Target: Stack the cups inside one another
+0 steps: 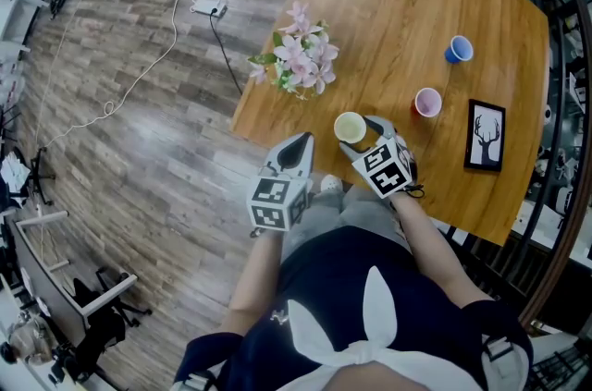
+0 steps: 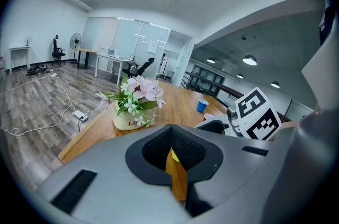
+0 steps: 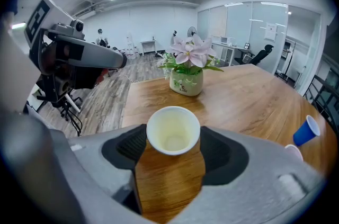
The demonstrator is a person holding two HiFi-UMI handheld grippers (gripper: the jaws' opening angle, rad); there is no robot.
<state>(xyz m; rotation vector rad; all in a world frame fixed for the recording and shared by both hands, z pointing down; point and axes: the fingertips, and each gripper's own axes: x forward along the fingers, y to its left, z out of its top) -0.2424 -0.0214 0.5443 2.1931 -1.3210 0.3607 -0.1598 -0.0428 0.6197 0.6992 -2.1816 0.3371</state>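
The right hand-held gripper (image 3: pixel 174 139) stands wide around the pale yellow paper cup (image 1: pixel 350 128) near the front edge of the wooden tabletop (image 1: pixel 416 1), seemingly lined up to lift it first. The cup's rim hides whether the pads touch its wall. The left hand-held gripper (image 2: pixel 175 164), nearly closed and empty, hangs off the edge. The pink paper cup (image 1: pixel 427 102) and blue paper cup (image 1: pixel 459 49) stand farther off, apart.
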